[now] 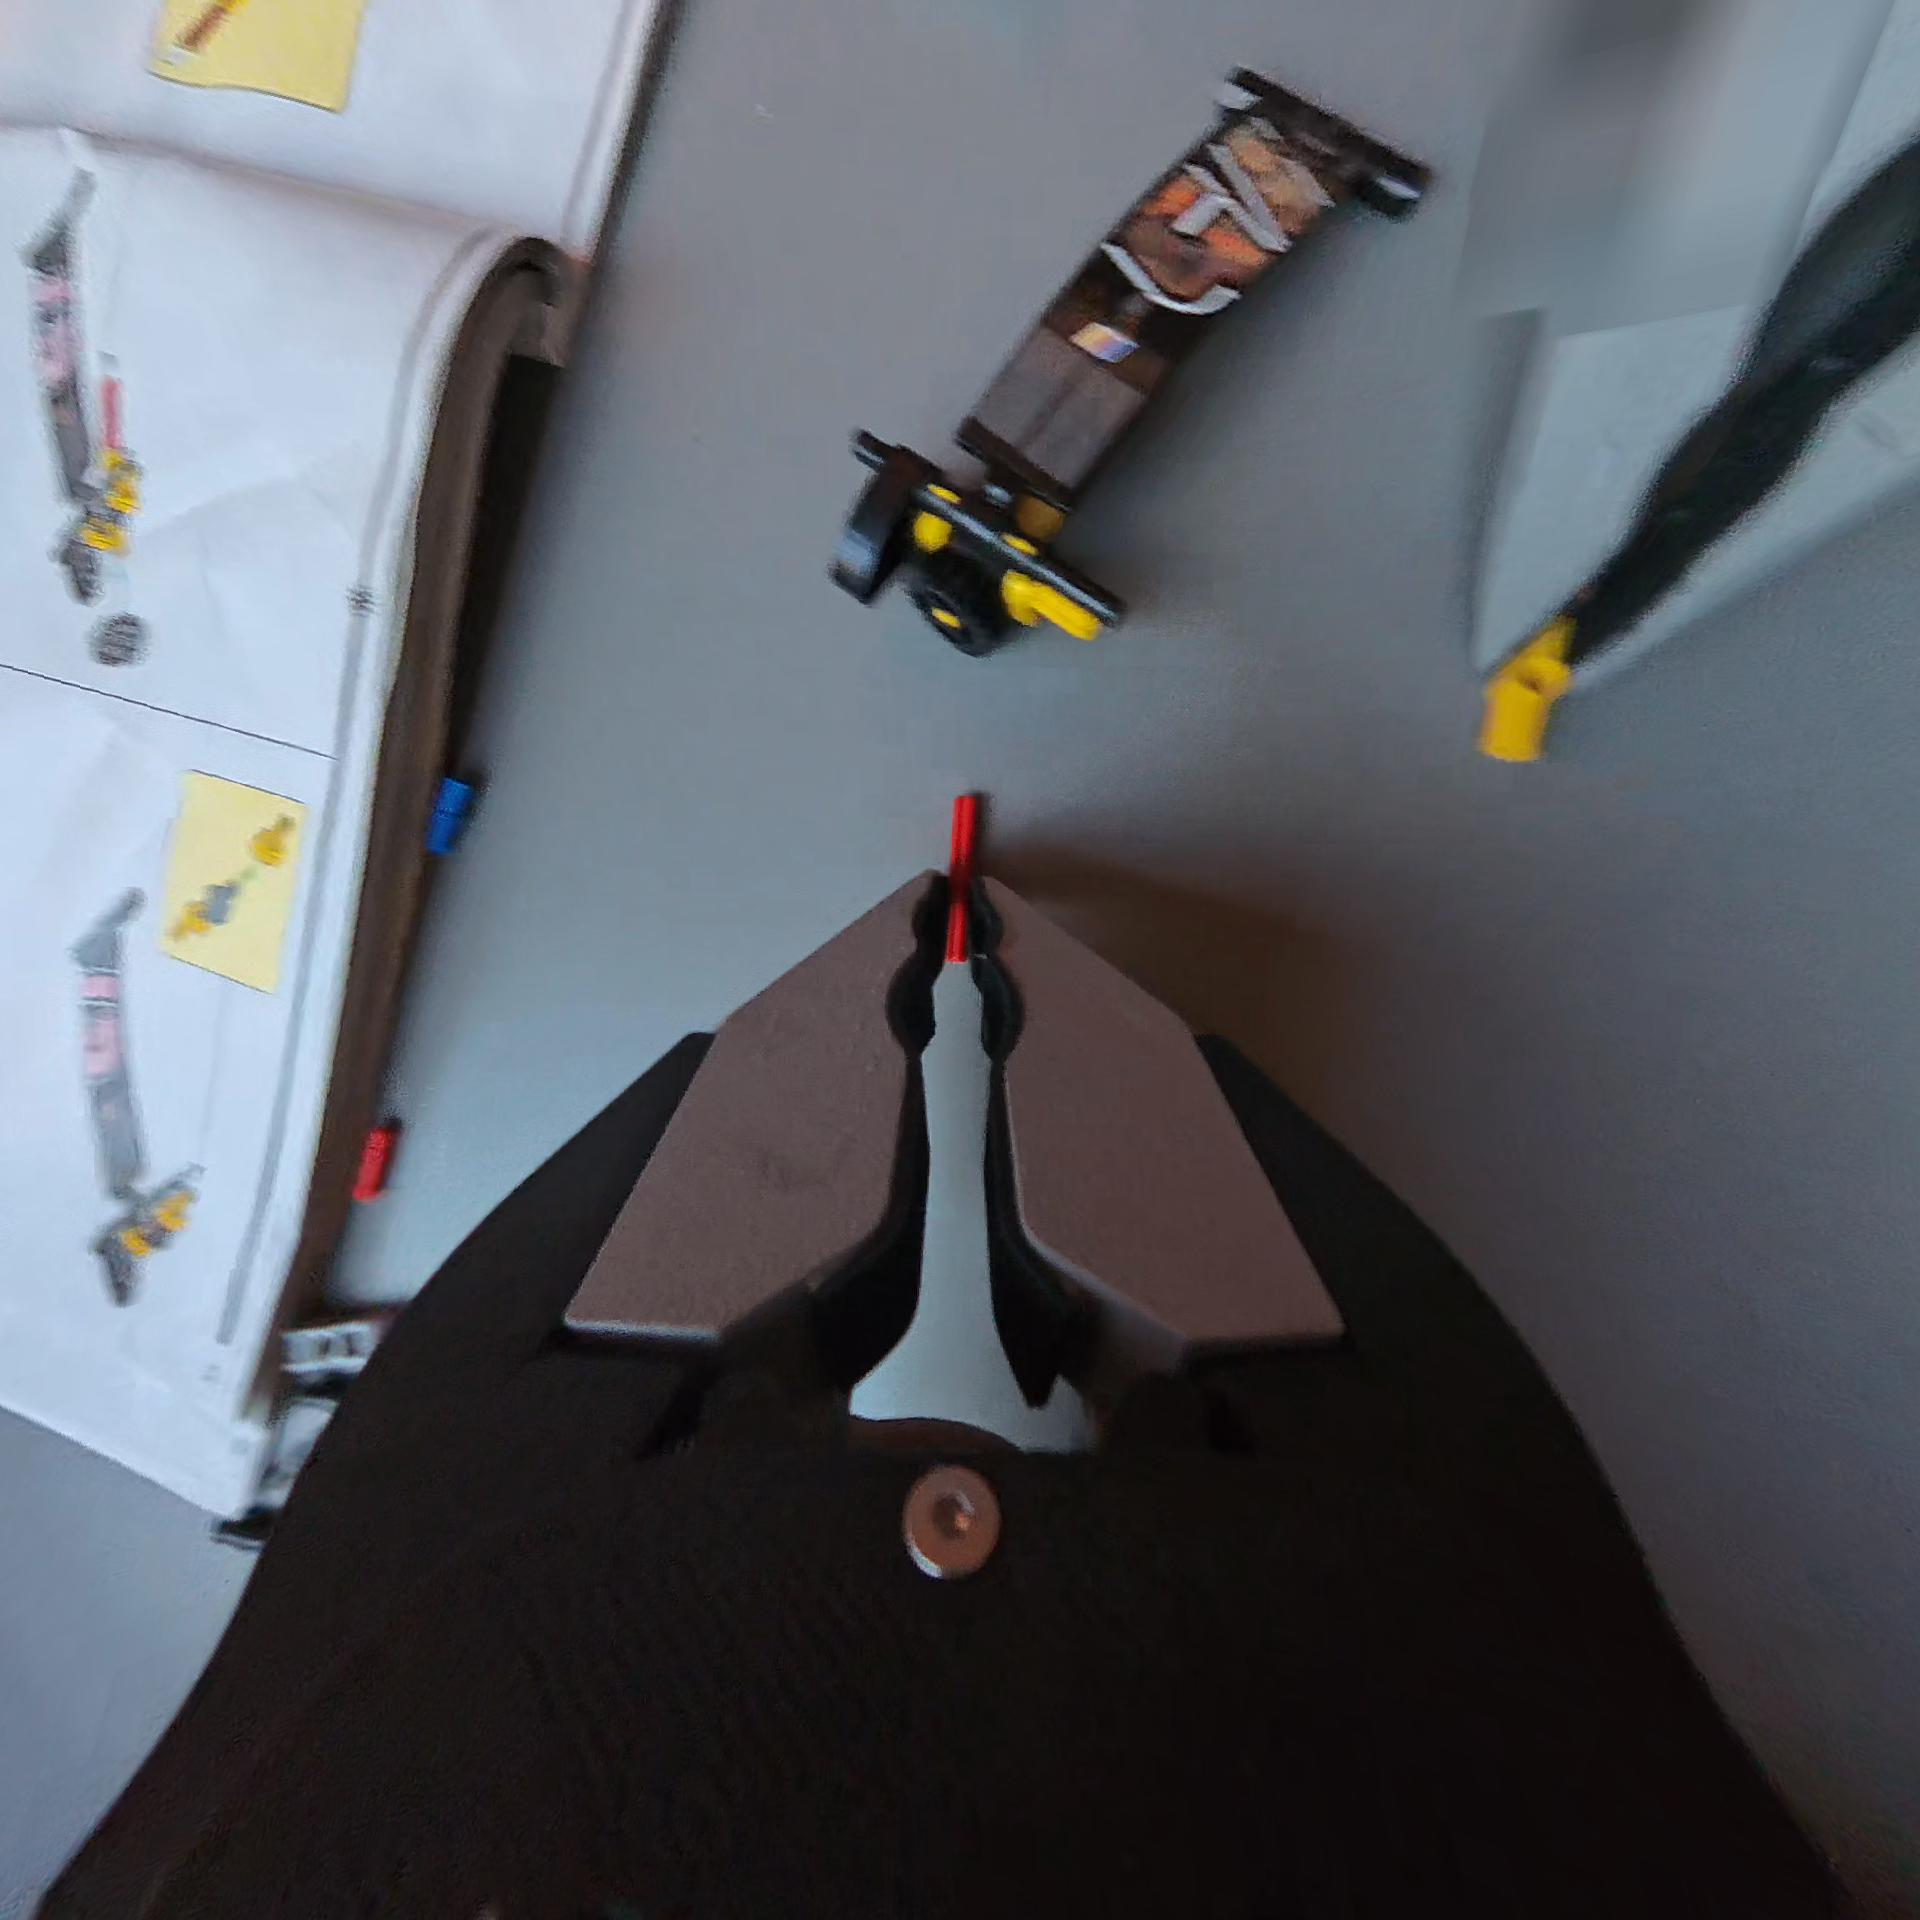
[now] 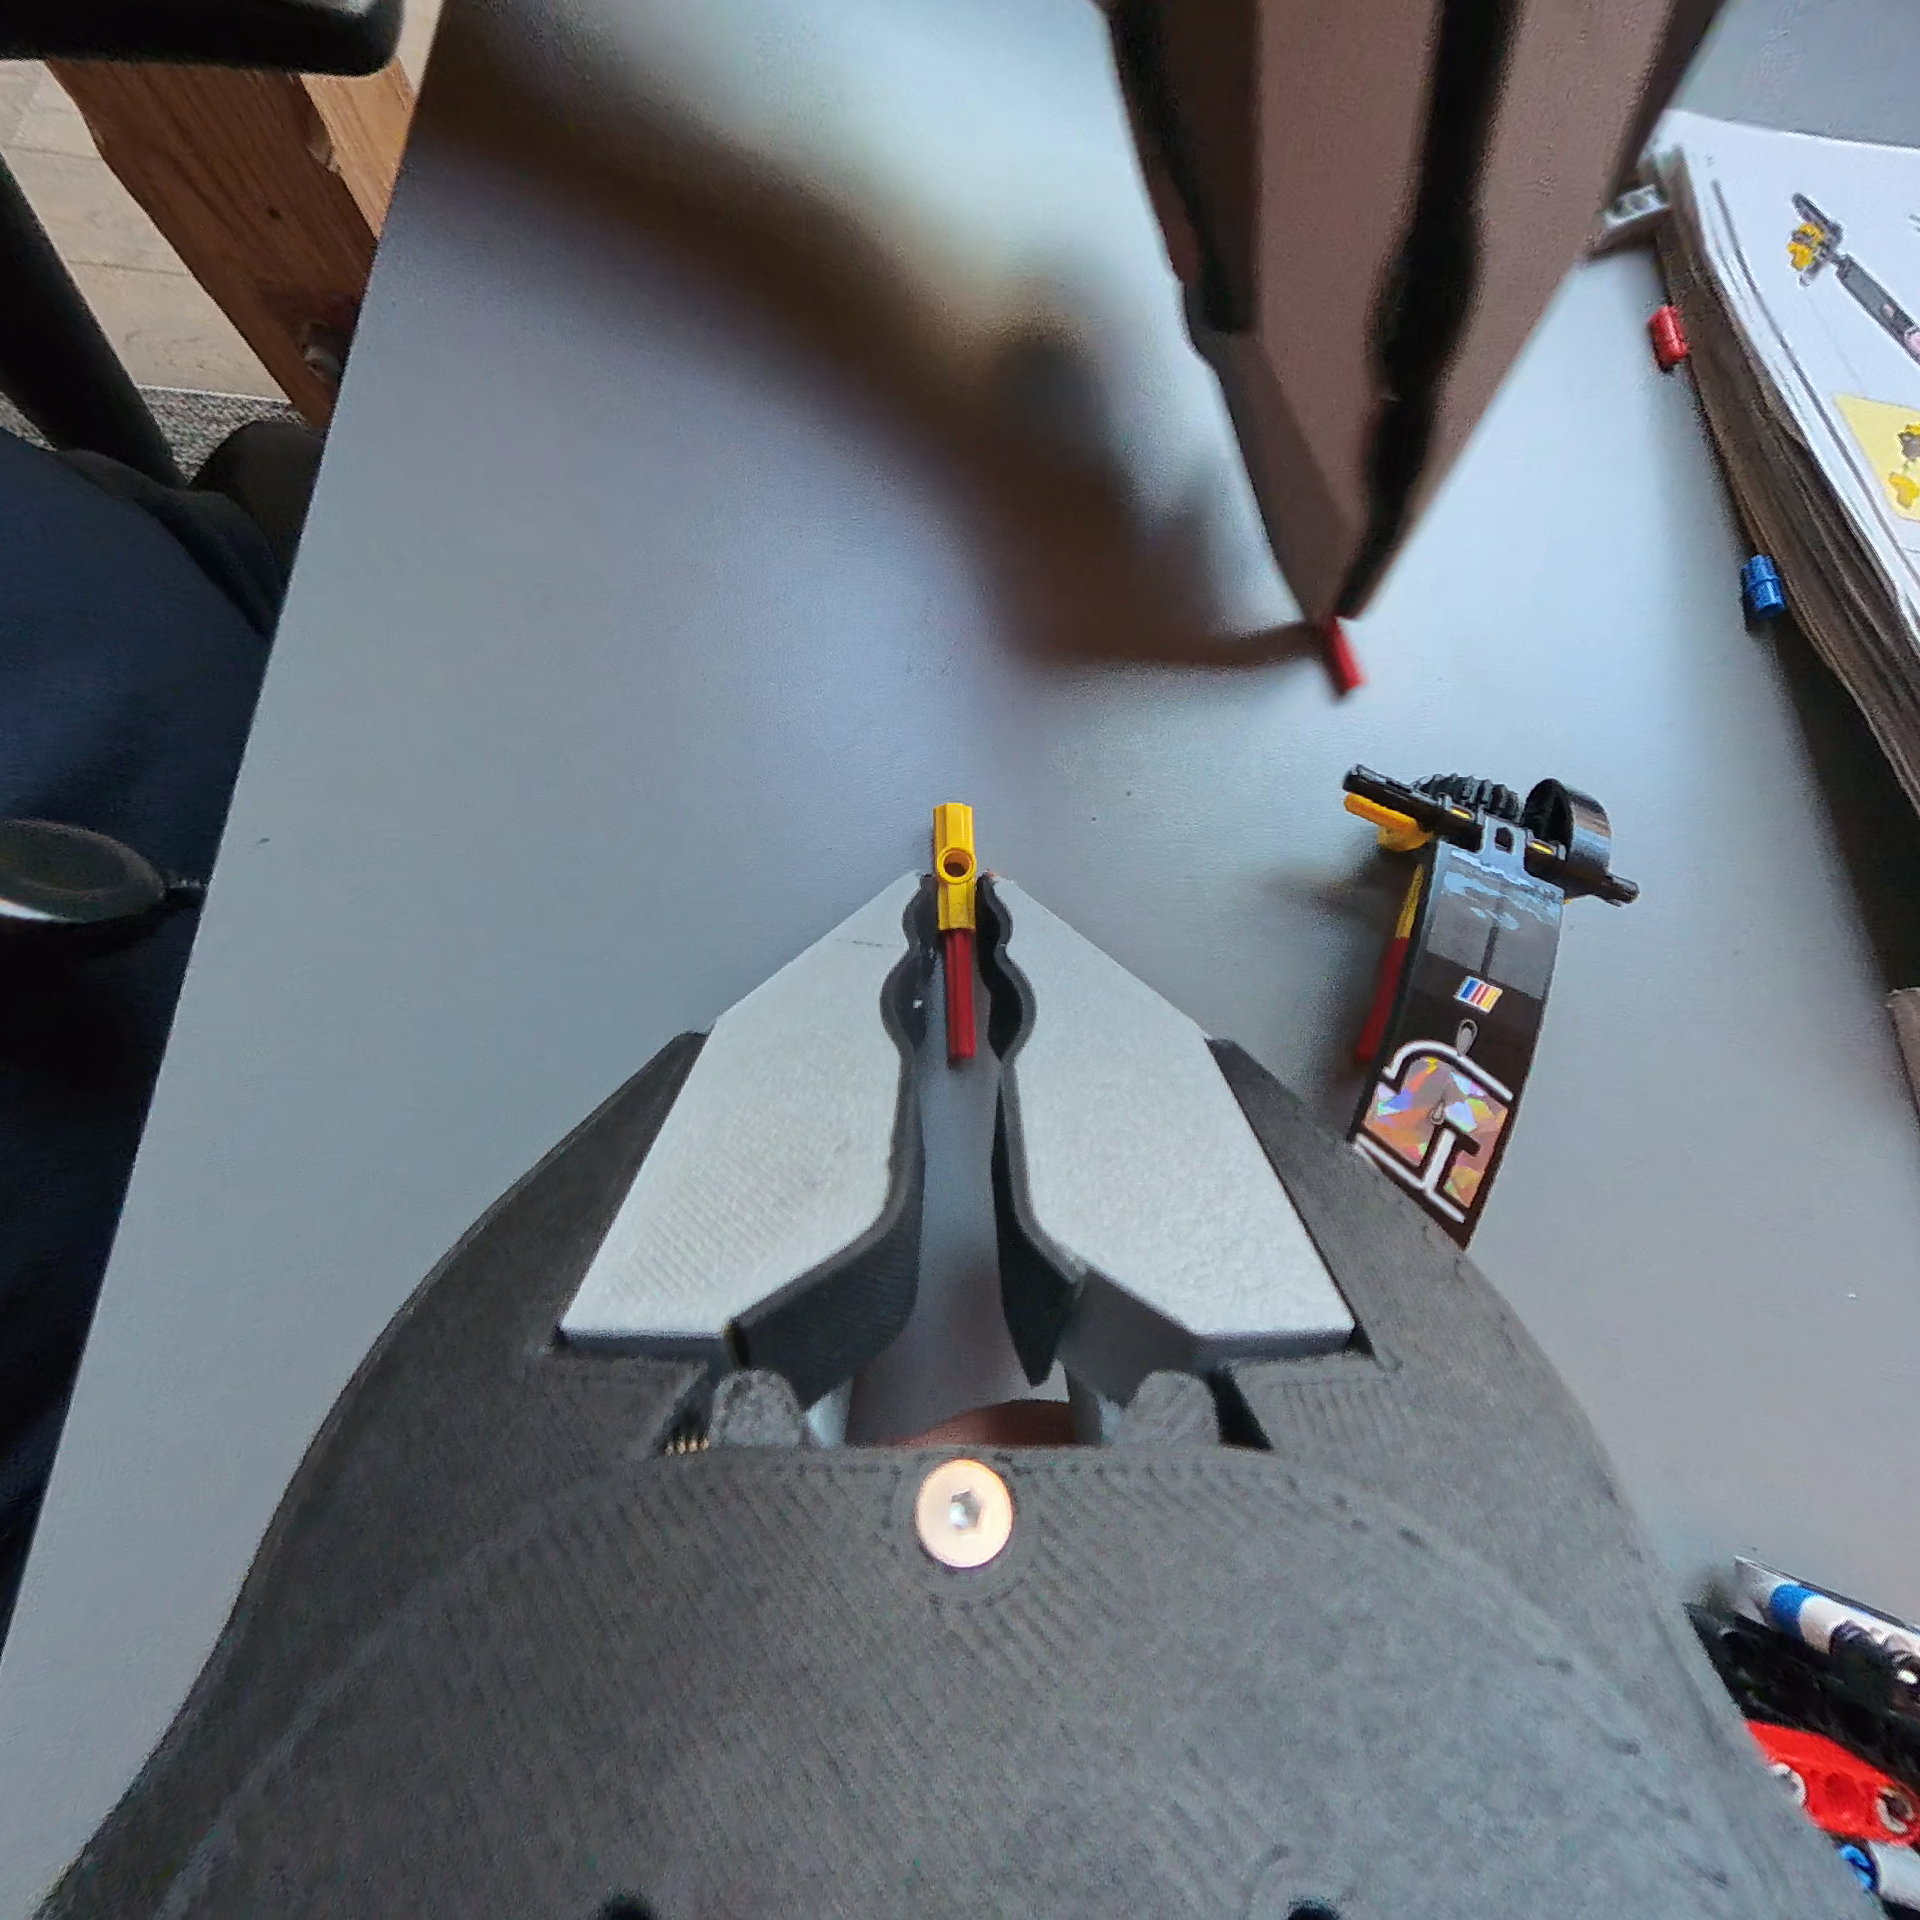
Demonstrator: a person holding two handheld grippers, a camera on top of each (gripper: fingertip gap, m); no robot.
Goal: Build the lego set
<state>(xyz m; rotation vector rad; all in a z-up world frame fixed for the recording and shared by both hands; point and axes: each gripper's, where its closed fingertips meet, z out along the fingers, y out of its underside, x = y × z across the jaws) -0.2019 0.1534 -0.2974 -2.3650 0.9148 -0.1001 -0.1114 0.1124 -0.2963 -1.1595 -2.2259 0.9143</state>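
Observation:
My left gripper (image 1: 961,902) is shut on a short red axle (image 1: 963,852) that sticks out past its tips, just above the grey table (image 1: 727,623). The right wrist view shows the same gripper (image 2: 1335,613) with the red axle (image 2: 1342,657) at its tip. My right gripper (image 2: 958,899) is shut on a yellow connector (image 2: 954,864) with a dark red axle (image 2: 958,1003) running back between the fingers. The left wrist view shows that connector (image 1: 1519,696) at the right gripper's tip. A black curved brick assembly with yellow parts (image 1: 1122,374) lies on the table; the right wrist view shows it (image 2: 1465,997) to the right.
An open instruction booklet (image 1: 208,520) lies at the left, with a blue pin (image 1: 452,812) and a red pin (image 1: 376,1158) at its edge. Loose bricks (image 2: 1829,1704) lie at the lower right of the right wrist view. The table's edge and a dark chair (image 2: 104,675) are at the left. It is some 10 centimetres from my left tips to the blue pin (image 1: 452,812). My right wrist view (image 2: 1763,582) looks at it from another angle.

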